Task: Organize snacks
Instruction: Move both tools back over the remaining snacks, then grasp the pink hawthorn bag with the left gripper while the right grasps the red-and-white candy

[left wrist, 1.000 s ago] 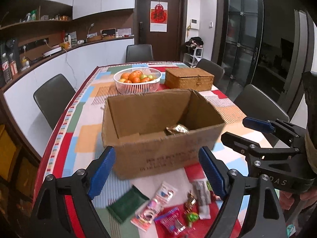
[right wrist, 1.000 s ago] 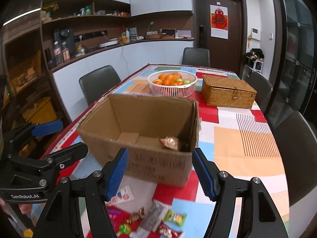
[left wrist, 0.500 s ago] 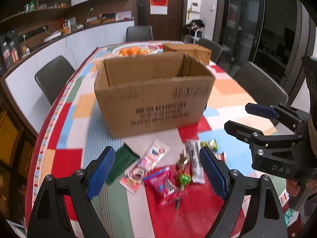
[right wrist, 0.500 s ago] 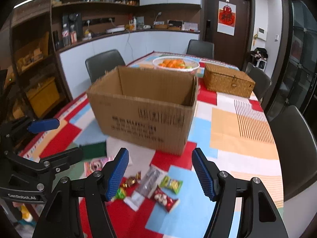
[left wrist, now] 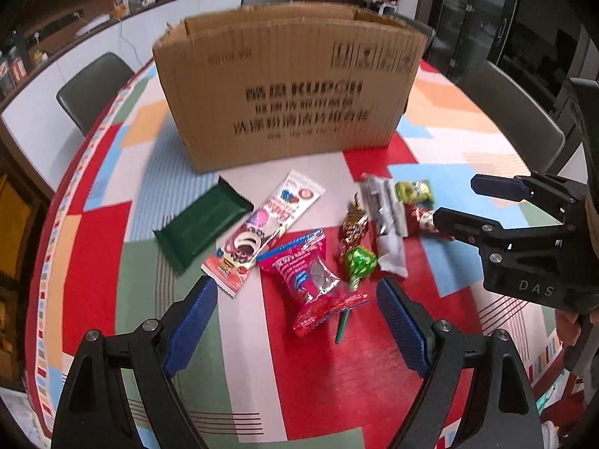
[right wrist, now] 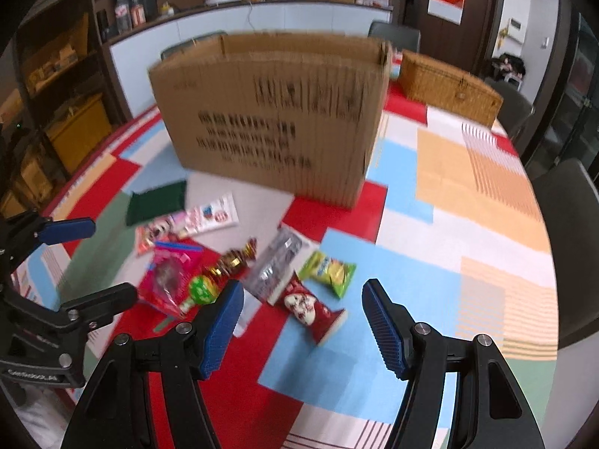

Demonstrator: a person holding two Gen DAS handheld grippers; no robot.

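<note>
**Tongs hover over scattered snacks before a cardboard box**

Both pairs of tongs hang wide apart and empty above a table (left wrist: pixel 93 247) draped in a patchwork cloth of red, green, blue and orange blocks. The left tongs (left wrist: pixel 295 321), with ribbed blue pads on black arms, frame a crinkly pink see-through bag (left wrist: pixel 310 280) lying nearest them. The right tongs (right wrist: pixel 301 321) stand over a glossy red packet (right wrist: pixel 310 308) on a blue patch, with a lime-green pouch (right wrist: pixel 329 271) just beyond it. Between these lie a round green foil lollipop (left wrist: pixel 359 262), a twisted gold-and-red sweet (left wrist: pixel 353 224) and a long silvery wrapper (left wrist: pixel 385 224), packed closely, some touching. To the left, a flat dark-green bar with crimped ends (left wrist: pixel 204 224) rests beside a long white-and-pink sachet (left wrist: pixel 265 224). Behind the spread stands a corrugated cardboard box (left wrist: pixel 288 86), upright, top flaps open, black print on its near wall. Farther back in the right view, a rectangular woven wicker chest (right wrist: pixel 449 86) sits on the table, with dark padded chairs (left wrist: pixel 90 89) around the edge.
</note>
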